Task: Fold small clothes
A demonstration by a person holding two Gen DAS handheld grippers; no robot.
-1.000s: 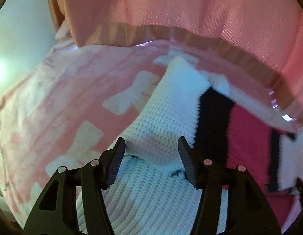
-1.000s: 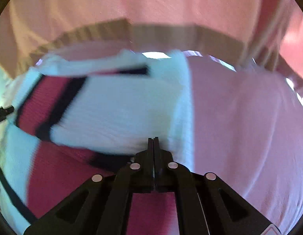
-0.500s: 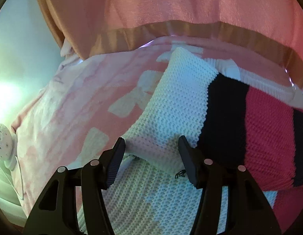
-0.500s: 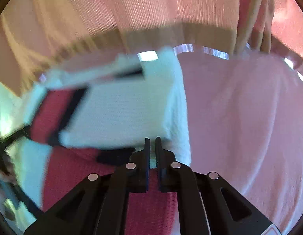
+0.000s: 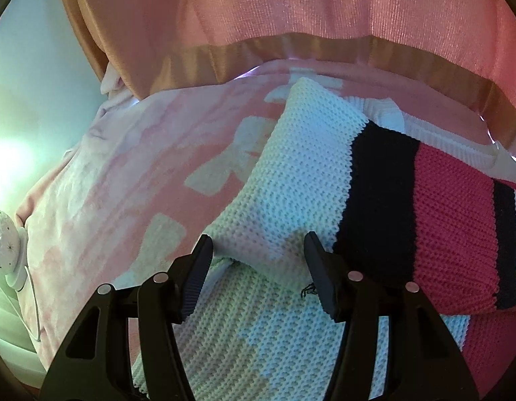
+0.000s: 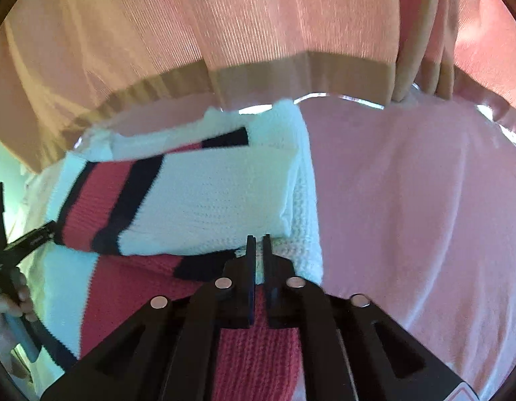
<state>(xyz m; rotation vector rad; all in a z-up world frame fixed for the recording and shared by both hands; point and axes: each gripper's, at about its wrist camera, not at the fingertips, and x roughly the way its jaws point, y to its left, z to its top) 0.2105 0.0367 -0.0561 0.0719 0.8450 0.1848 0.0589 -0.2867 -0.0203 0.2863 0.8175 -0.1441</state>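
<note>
The knitted sweater [image 5: 311, 180], white with black and red stripes, lies on a pink blanket [image 5: 117, 180] printed with pale bows. In the left wrist view it fills the centre and right of the frame, with one sleeve folded across the body so that its white cuff end points toward the lower middle. The left gripper [image 5: 258, 260] sits at the bottom centre of that view with its fingers spread wide; the white end of the folded sleeve lies between them, and neither pad visibly presses the knit. A loose dark thread end shows just beside the right finger.

In the right wrist view the sweater [image 6: 204, 200] occupies the left and centre, the folded sleeve running across the middle with its white part toward the centre. The right gripper [image 6: 256, 250] is at the bottom centre, its fingers drawn to a narrow slit. Whether any knit is caught in the slit cannot be told. The tips lie over the sweater's white edge.

A pink curtain [image 5: 324, 16] with a tan hem hangs across the top of both views. A white round object [image 5: 4, 244] with a cord sits at the left edge of the left wrist view. The left gripper's black frame [image 6: 20, 244] and the hand [image 6: 10, 314] holding it appear at the lower left of the right wrist view.
</note>
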